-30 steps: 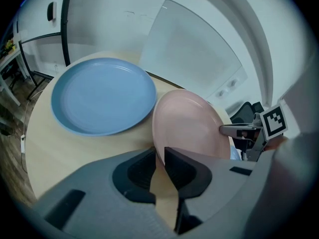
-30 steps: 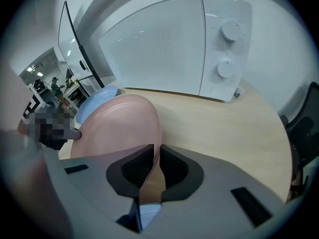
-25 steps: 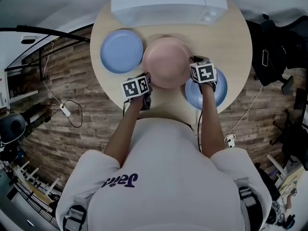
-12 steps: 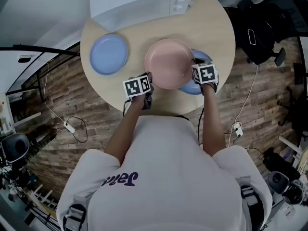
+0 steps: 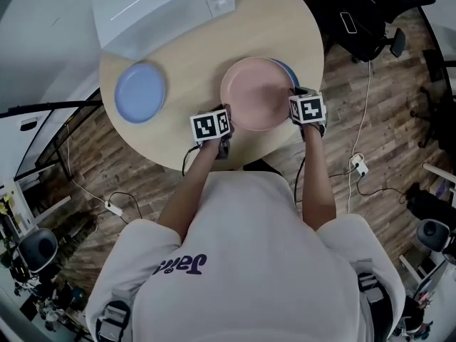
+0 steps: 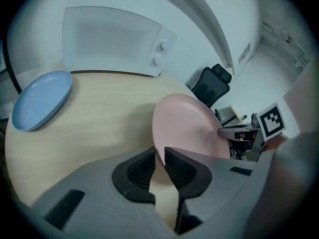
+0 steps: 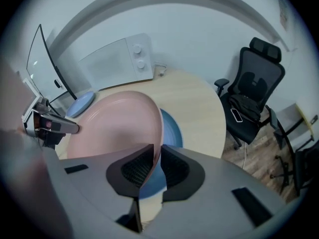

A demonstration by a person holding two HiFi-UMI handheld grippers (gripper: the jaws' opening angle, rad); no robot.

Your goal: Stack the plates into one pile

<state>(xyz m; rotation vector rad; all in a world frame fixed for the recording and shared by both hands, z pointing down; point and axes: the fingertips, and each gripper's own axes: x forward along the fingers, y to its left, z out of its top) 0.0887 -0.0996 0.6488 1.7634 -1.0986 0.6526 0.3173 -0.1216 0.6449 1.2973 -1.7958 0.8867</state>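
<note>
A pink plate (image 5: 256,92) hangs over the round table (image 5: 192,63), held by its rim on both sides. My left gripper (image 5: 222,128) is shut on its near-left rim (image 6: 158,156); my right gripper (image 5: 298,105) is shut on its right rim (image 7: 157,156). Under the pink plate lies a darker blue plate (image 7: 171,133), of which only a sliver (image 5: 286,68) shows in the head view. A light blue plate (image 5: 140,92) rests on the table at the left, also in the left gripper view (image 6: 40,99).
A white microwave (image 5: 164,7) stands at the table's far side. A black office chair (image 7: 254,91) with a phone on its seat is at the right. Cables and a plug (image 5: 358,166) lie on the wooden floor.
Both grippers have carried the pink plate to the right, from beside the darker blue plate to over it, so that plate is now almost wholly covered.
</note>
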